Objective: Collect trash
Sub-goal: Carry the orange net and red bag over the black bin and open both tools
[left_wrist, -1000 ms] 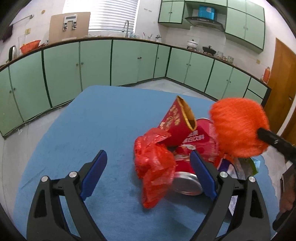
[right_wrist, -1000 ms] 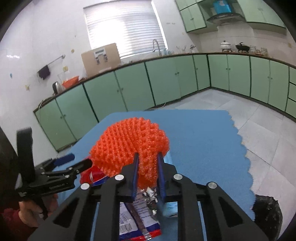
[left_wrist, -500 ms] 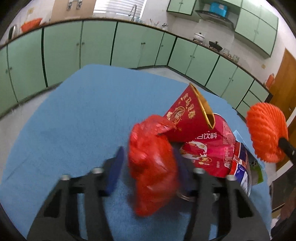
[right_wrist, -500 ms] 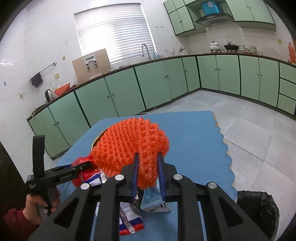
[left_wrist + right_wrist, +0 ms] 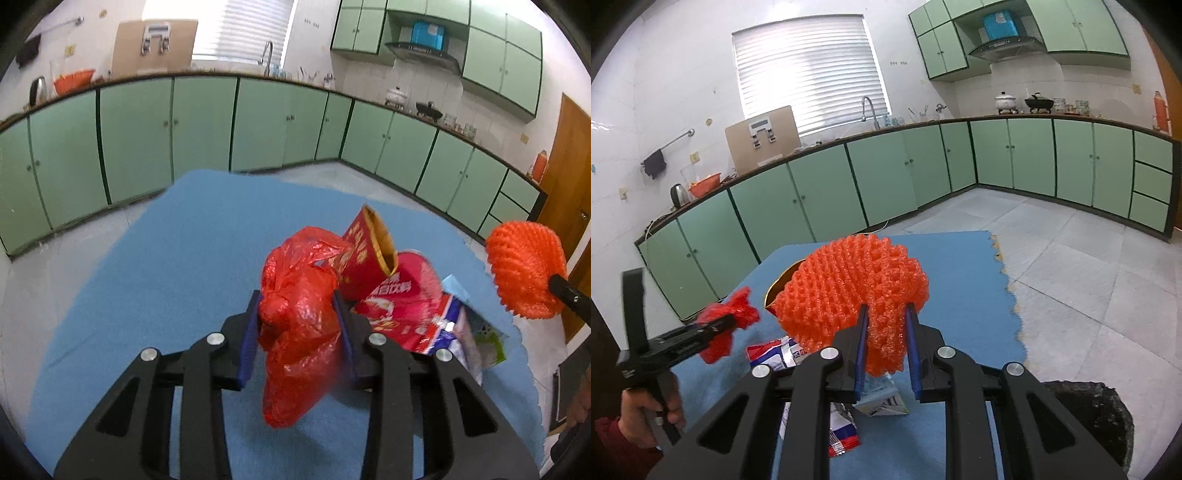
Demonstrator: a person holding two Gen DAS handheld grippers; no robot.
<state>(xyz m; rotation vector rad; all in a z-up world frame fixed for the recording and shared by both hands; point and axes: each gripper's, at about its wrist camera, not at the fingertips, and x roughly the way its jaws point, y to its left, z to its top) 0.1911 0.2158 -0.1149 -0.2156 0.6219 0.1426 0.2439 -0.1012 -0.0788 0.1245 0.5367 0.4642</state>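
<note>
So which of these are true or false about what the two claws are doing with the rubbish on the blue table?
1. The left claw grips a crumpled red plastic bag. True.
2. The right claw is empty. False: it pinches an orange foam net.
3. A red paper cone lies on the blue tablecloth. True.
4. The kitchen cabinets are brown. False: the cabinets are green.
</note>
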